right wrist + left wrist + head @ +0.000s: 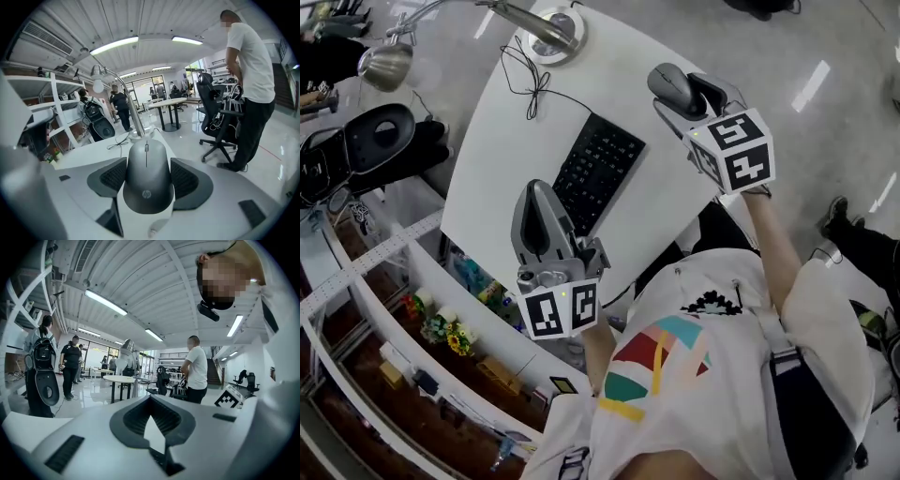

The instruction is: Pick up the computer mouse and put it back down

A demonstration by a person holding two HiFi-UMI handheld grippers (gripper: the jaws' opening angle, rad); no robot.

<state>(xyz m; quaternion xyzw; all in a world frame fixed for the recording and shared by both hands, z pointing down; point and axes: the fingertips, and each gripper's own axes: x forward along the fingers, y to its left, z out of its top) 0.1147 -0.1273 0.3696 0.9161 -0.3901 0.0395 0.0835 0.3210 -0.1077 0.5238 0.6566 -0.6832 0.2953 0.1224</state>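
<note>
A dark grey computer mouse (pixel 668 84) (pixel 146 176) sits between the jaws of my right gripper (pixel 677 94) (pixel 146 164), whose pads press on its two sides. It hangs at the right edge of the white table (pixel 492 159); whether it touches the top I cannot tell. My left gripper (pixel 535 194) (pixel 151 400) is over the table's near edge, beside the black keyboard (pixel 598 169). Its jaws are shut with nothing between them.
A desk lamp (pixel 386 64) with a round base (pixel 555 28) and a thin black cable (pixel 530 86) occupy the table's far end. White shelves (pixel 384 309) with small items stand to the left. A person in a white shirt (pixel 251 70) and an office chair (pixel 213 112) stand beyond.
</note>
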